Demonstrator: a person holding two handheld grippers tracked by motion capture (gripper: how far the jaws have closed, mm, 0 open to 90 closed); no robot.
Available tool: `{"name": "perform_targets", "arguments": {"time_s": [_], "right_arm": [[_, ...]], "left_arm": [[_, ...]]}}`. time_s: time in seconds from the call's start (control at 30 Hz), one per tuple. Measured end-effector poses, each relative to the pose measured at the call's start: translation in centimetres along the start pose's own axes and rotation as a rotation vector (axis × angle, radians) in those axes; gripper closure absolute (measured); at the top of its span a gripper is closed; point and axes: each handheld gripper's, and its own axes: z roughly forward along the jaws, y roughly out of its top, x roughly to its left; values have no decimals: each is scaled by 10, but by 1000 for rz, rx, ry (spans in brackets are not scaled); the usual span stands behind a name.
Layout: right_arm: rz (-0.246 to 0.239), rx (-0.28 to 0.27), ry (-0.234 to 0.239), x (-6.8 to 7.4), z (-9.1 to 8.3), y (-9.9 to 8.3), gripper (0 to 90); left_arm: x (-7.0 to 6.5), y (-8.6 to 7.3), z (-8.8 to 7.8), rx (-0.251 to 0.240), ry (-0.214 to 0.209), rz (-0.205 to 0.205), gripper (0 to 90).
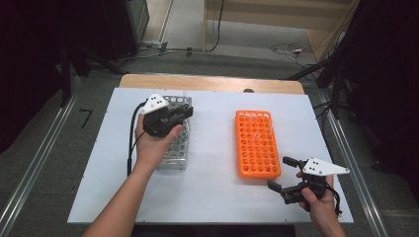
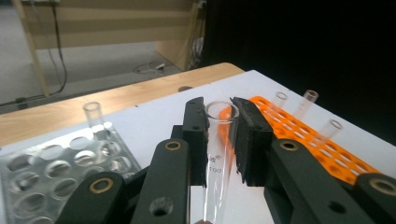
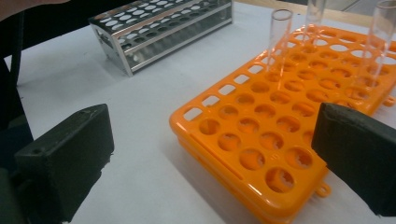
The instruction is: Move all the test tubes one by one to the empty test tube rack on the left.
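My left gripper hovers over the far end of a metal test tube rack. In the left gripper view its jaws are shut on a clear glass test tube, which stands upright between the pads. An orange plastic rack lies at the middle right of the white table, and three clear tubes stand in its far part. My right gripper sits by the rack's near right corner. Its jaws are wide open with nothing between them, and they face the orange rack.
One clear tube stands in the metal rack at its far end. The white table top lies on a wooden table whose far edge shows beyond it. Cables lie on the floor behind the table.
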Motion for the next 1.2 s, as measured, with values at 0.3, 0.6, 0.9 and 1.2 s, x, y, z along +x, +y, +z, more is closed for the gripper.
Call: {"name": "perform_targets", "arguments": {"time_s": [0.3,0.6,0.9,1.2], "right_arm": [[21,-18,-19,-11,-5,-5,0],[34,-26,-30,-14,-4,-8,0],[31,-19,-26,-14,-2,-8,0],[40,-17,-26,-15,-1,-10,0]], "left_arm": [[20,14,9,-6,58,-20,760],[35,25,22,-17,110,-20,760],[51,24,38,-11,164,-44,760],[60,23,57,-6,194,-58,760]]}}
